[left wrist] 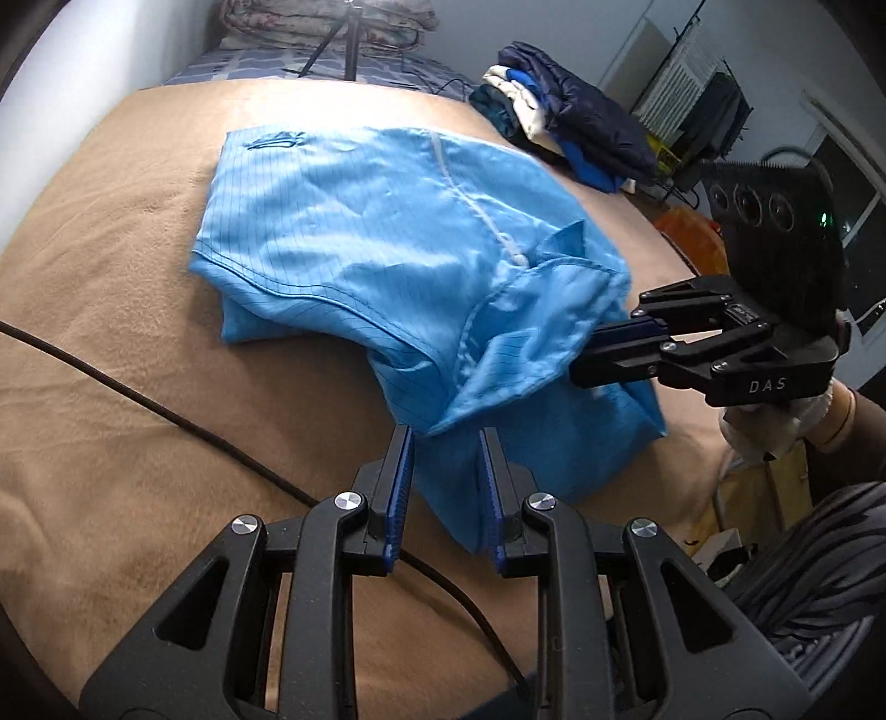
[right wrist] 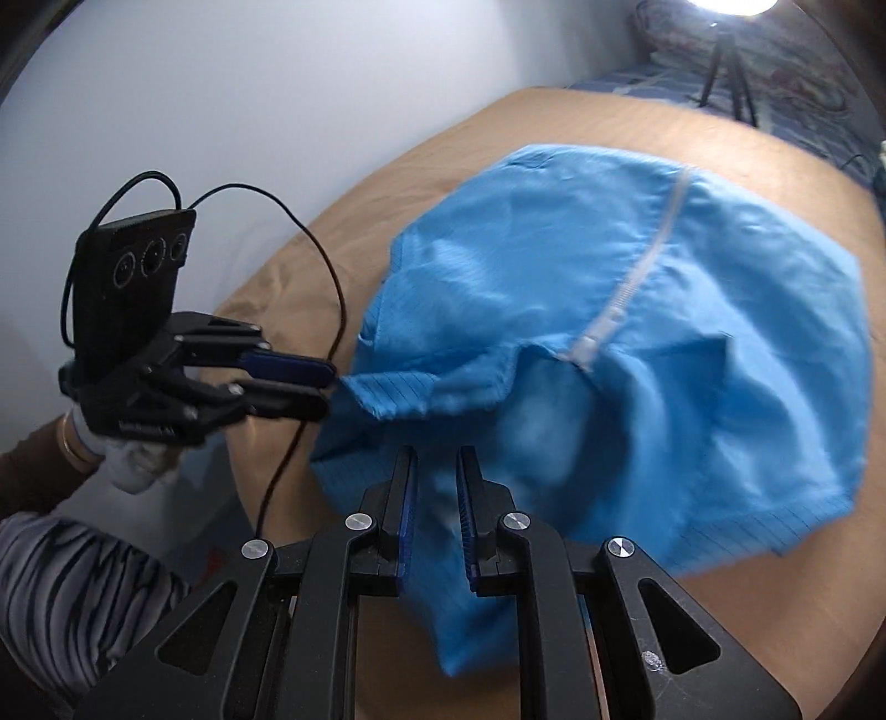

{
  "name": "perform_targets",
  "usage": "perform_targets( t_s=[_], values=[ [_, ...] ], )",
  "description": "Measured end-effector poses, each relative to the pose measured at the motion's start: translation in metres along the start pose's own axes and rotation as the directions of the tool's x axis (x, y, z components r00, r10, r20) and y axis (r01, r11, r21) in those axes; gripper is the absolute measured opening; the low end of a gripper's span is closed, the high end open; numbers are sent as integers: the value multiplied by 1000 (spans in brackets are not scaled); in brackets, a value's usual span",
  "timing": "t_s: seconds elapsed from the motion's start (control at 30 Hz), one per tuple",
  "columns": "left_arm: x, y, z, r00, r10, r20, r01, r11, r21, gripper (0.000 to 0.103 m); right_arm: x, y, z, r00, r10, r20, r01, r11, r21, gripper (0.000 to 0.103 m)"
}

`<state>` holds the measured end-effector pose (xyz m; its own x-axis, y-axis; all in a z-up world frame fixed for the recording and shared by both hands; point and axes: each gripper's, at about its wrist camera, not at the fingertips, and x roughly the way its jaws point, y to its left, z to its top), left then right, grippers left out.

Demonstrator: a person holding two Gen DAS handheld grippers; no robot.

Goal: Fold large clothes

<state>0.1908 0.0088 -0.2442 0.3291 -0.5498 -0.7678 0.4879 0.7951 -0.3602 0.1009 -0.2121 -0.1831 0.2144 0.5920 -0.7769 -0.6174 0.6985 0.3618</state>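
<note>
A light blue jacket (left wrist: 360,232) with a white zipper (left wrist: 476,205) lies partly folded on the tan blanket (left wrist: 111,277). Its near end is lifted and bunched. At the bottom of the left wrist view, my left gripper (left wrist: 443,437) is shut on a fold of that blue cloth. My right gripper (left wrist: 581,354) comes in from the right, shut on the cloth beside the collar. In the right wrist view, the right gripper (right wrist: 437,457) pinches the jacket (right wrist: 637,310) low in the frame. The left gripper (right wrist: 329,387) holds a collar corner at left.
A pile of folded dark and blue clothes (left wrist: 559,122) sits at the bed's far right. A tripod (left wrist: 343,50) and a folded quilt (left wrist: 326,22) stand at the head. A black cable (left wrist: 166,410) crosses the blanket. The bed meets a white wall (right wrist: 221,111).
</note>
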Motion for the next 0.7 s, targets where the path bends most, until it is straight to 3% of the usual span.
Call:
perform_targets(
  t_s=[0.23,0.43,0.53,0.7],
  values=[
    [8,16,1,1000,-10,11,11,999,-42,21,14,-3,49,998,20,63,-20,1000,1,13],
    [11,20,-2,1000,26,6,-26,999,-45,21,60,-16,63,997,-77,-28,77,997,1,13],
    [-3,24,-1,1000,18,26,-16,997,-77,21,41,-13,62,998,-63,31,63,998,23,13],
    [-72,29,1,991,-4,136,25,988,-149,22,-35,-21,37,986,-76,151,62,994,91,13]
  ],
)
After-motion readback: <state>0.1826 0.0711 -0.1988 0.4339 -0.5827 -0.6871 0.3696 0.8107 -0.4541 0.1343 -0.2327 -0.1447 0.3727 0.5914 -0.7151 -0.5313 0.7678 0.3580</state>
